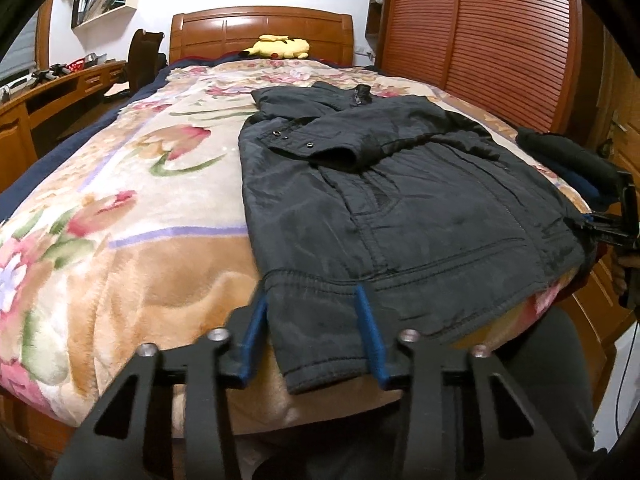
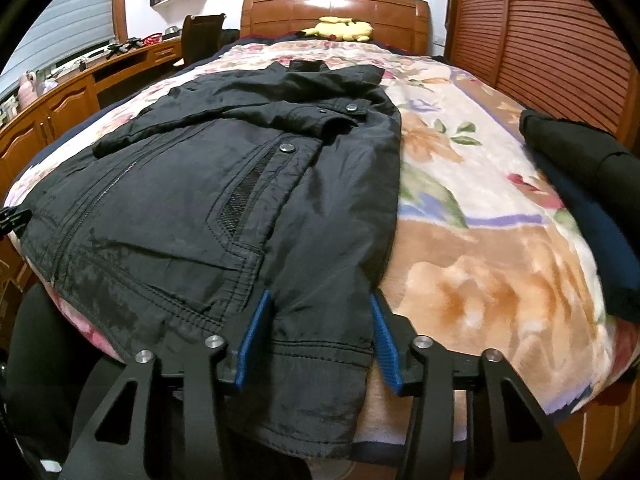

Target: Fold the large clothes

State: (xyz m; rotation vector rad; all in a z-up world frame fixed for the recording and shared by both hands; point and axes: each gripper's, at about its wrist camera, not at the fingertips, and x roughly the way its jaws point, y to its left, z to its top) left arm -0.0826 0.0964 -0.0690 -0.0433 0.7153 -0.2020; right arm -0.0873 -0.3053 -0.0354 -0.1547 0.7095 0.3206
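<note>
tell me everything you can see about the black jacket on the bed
The black jacket lies flat, front up, on the floral blanket, collar toward the headboard, both sleeves folded across the chest. Smooth, slightly shiny padded fabric with metal snaps, a centre zipper and pockets. Its ribbed hem hangs over the near bed edge, each bottom corner between the blue fingers of a gripper.

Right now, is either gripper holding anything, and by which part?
Both hold the black jacket by its bottom hem: the left gripper at the left corner, the right gripper at the right corner.
</note>
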